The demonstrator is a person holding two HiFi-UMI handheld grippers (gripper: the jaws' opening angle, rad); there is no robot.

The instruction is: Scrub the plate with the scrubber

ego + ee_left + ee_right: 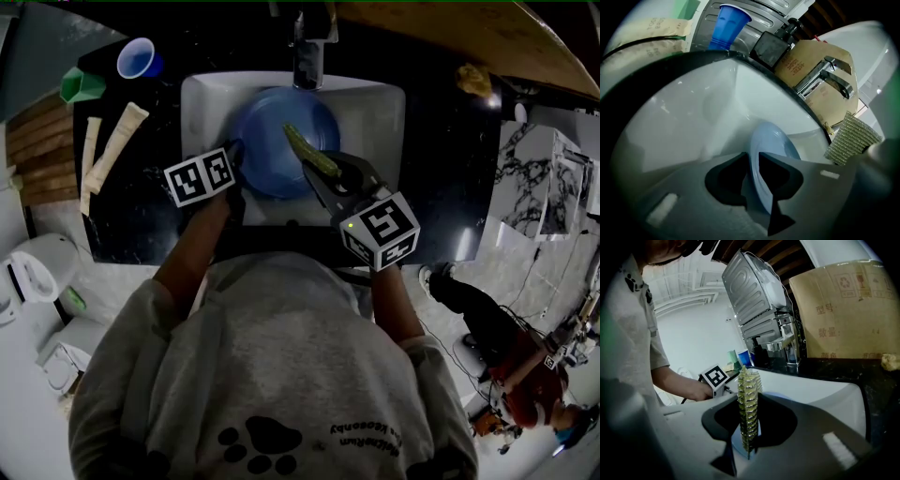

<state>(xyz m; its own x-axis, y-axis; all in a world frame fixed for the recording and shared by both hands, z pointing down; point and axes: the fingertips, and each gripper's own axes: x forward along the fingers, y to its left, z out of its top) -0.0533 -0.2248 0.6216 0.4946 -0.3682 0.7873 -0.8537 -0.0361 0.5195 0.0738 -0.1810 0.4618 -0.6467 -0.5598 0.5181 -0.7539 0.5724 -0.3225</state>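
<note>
Blue plate [267,150] stands tilted in the sink [380,103]. My left gripper [751,159] sits loose around its rim, and my right gripper [749,401] clamps the scrubber [307,152]. Risk: scrubbing pressure could slide the unpinched plate down the sink.

Your head view runs dim: counter [450,178] near black, white sink [375,103] the one bright patch, corners vignetted. Left gripper view: soft glare streaks on the sink wall, foreground blurred, heavy barrel bend at the edges. Right gripper view: pale backlight from the room behind, scrubber [749,413] sharp, corners dark.
</note>
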